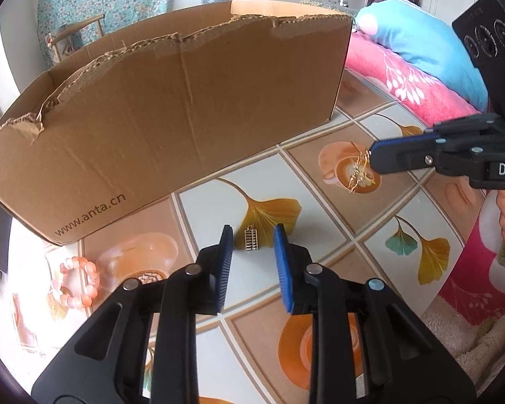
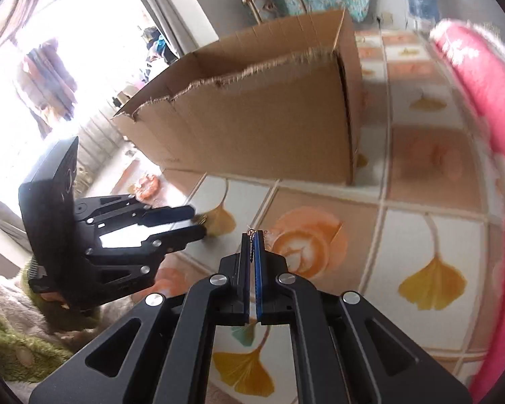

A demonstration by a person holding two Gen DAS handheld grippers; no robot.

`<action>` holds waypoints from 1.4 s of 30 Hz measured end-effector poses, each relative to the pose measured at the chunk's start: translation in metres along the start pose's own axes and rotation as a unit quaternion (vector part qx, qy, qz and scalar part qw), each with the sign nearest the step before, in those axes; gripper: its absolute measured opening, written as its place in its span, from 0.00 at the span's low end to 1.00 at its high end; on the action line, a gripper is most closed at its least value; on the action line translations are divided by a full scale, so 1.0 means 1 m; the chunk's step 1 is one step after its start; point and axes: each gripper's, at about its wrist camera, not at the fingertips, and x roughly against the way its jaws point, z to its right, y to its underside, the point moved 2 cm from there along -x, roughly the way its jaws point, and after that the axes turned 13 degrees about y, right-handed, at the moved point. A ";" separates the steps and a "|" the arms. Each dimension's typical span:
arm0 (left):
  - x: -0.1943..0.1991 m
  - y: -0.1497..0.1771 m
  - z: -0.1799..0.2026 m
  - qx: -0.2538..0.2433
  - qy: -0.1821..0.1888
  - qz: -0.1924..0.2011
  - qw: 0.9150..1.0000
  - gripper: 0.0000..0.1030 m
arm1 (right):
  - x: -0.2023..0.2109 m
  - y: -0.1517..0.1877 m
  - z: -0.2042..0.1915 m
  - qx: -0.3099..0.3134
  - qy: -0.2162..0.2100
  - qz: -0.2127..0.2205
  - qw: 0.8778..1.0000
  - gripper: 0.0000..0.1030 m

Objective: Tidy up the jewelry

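Pink bead bracelet lies on the patterned mat beside the cardboard box, not yet put away. Left gripper has its jaws apart around a small silver pendant, no contact visible. Right gripper is clamped on a gold chain, lifted. By my reading, early stage: nothing visibly boxed.

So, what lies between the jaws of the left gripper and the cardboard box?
In the left wrist view, the left gripper has a small abacus-shaped gold charm lying between its open jaws. Beyond it, up to the cardboard box, only bare patterned cloth shows.
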 end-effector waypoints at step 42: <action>0.156 -0.059 -0.007 -0.022 -0.007 0.174 0.985 0.04 | 0.131 -0.096 -0.025 -0.025 -0.103 0.156 0.982 0.02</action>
